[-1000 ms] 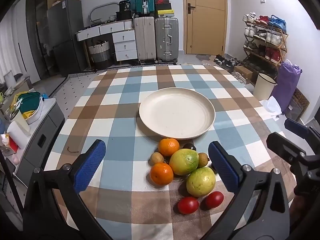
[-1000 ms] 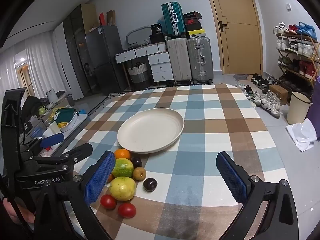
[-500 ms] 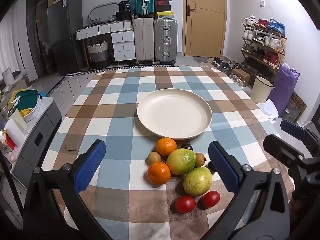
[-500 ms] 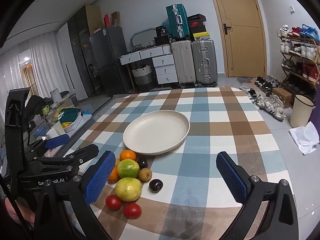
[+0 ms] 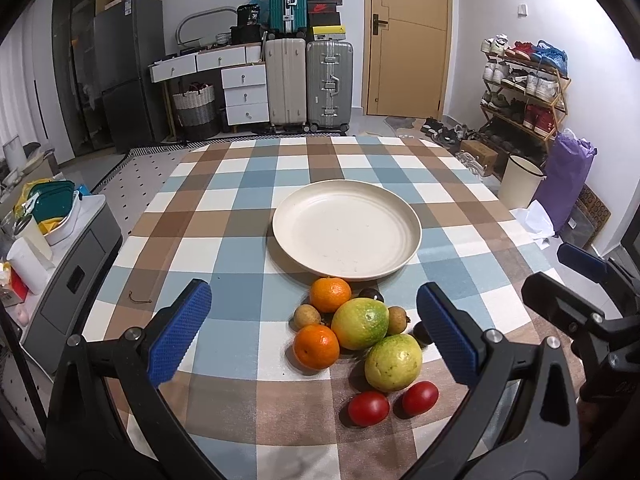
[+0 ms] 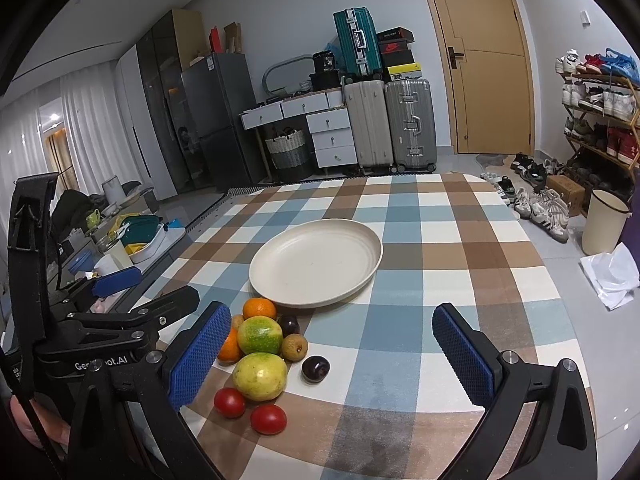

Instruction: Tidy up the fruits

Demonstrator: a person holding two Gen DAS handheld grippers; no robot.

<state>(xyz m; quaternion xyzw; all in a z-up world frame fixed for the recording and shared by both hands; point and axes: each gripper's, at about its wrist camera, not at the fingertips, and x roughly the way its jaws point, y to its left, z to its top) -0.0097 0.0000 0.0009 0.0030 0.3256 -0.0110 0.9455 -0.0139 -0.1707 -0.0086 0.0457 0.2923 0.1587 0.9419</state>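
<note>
Both grippers are spread wide with nothing in them. The left gripper (image 5: 314, 330) hangs over the fruit pile in the lower middle of its frame; the right gripper (image 6: 330, 354) sits lower centre of its view, the pile off toward its left finger.

Looks like step one, nothing's been picked yet. Next move, I'd guess: drop onto one fruit at the edge of the pile and carry it to the plate (image 5: 412, 236), which sits bare just above the pile, mid-frame.

The fruit is all bunched together and touching: two oranges (image 5: 316, 346), two green-yellow mangoes (image 5: 394, 361), two red tomatoes (image 5: 368, 408) nearest the camera, a dark plum (image 6: 315, 367) slightly apart, and small brown ones tucked in.
</note>
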